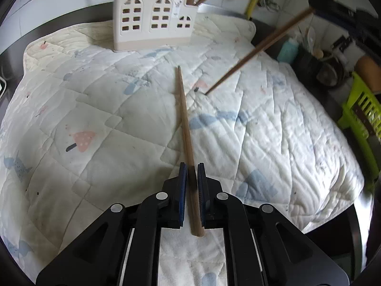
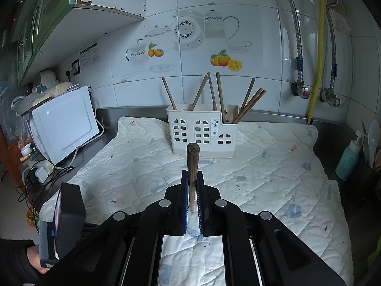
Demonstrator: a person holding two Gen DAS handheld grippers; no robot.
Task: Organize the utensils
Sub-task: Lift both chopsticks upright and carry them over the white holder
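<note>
On quilt (image 1: 95, 90), holder (image 1: 152, 21) ahead; both tools clamp chopsticks, path unobstructed.

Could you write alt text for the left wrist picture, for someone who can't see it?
A hand-held gripper clamps a wooden chopstick whose tip rests on a quilted mat. Behind stands a white utensil holder with more chopsticks.

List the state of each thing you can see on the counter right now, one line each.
Left tool: shut on a chopstick.
Left chopstick: held at its thick end, far tip down on the quilted mat.
Right tool: shut on a chopstick.
Right chopstick: held, thick end standing up.
Utensil holder: upright on the mat, several chopsticks standing inside.
Cupboard door: closed.
</note>
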